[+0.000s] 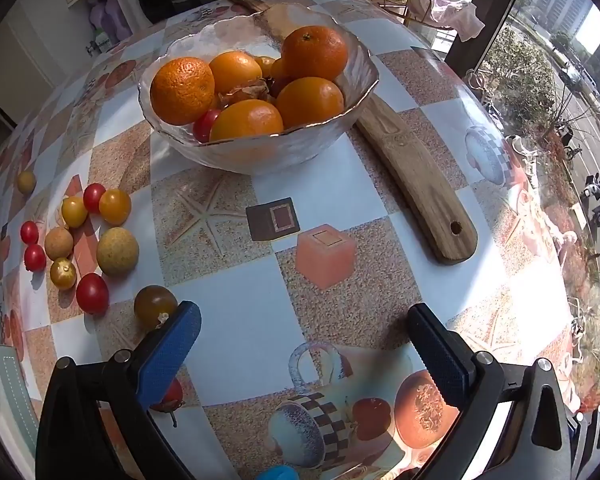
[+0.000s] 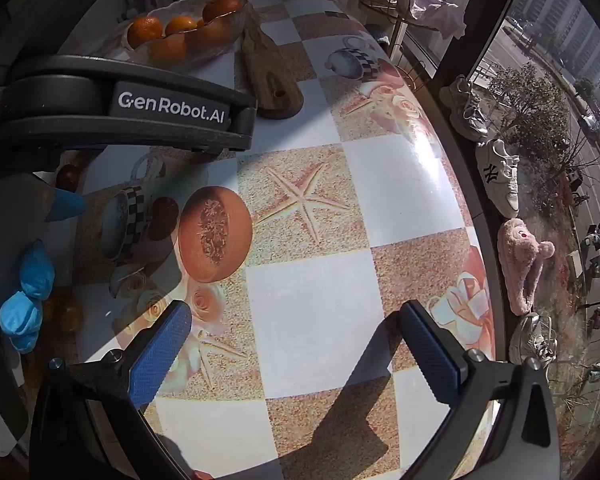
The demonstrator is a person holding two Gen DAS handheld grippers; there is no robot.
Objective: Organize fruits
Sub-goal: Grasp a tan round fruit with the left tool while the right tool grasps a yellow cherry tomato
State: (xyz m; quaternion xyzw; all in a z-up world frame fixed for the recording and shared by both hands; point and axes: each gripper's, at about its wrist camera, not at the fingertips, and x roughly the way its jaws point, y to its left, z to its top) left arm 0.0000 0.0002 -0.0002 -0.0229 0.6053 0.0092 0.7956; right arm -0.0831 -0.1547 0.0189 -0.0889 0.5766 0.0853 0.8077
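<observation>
Left gripper (image 1: 304,332) jaws wide apart, nothing between them, hovering low over the table (image 1: 236,312). Right gripper (image 2: 296,332) likewise spread and empty, over bare cloth near the window-side edge.

Loose fruit lies in a cluster toward the table's left edge: cherry tomatoes, red (image 1: 92,293) and yellow (image 1: 115,206), plus a larger speckled round fruit (image 1: 117,251). One dark brownish tomato (image 1: 155,306) sits just beside the left gripper's blue left pad (image 1: 168,356), touching or nearly so; cannot tell which. Glass bowl (image 1: 356,68) stands toward the far edge, already piled with oranges (image 1: 182,91), resting partly over a wooden board (image 1: 420,184).

Handling, as judged: tomatoes light, smooth-skinned, prone to roll and to split under a hard squeeze. Take each across its widest part, gently. Bowl fragile; set fruit in, don't drop.

Writing: "GenRobot.AI" on the left gripper's body (image 2: 172,106) in the right wrist view; an "NY" logo on a white sneaker (image 2: 496,176) by the window.
</observation>
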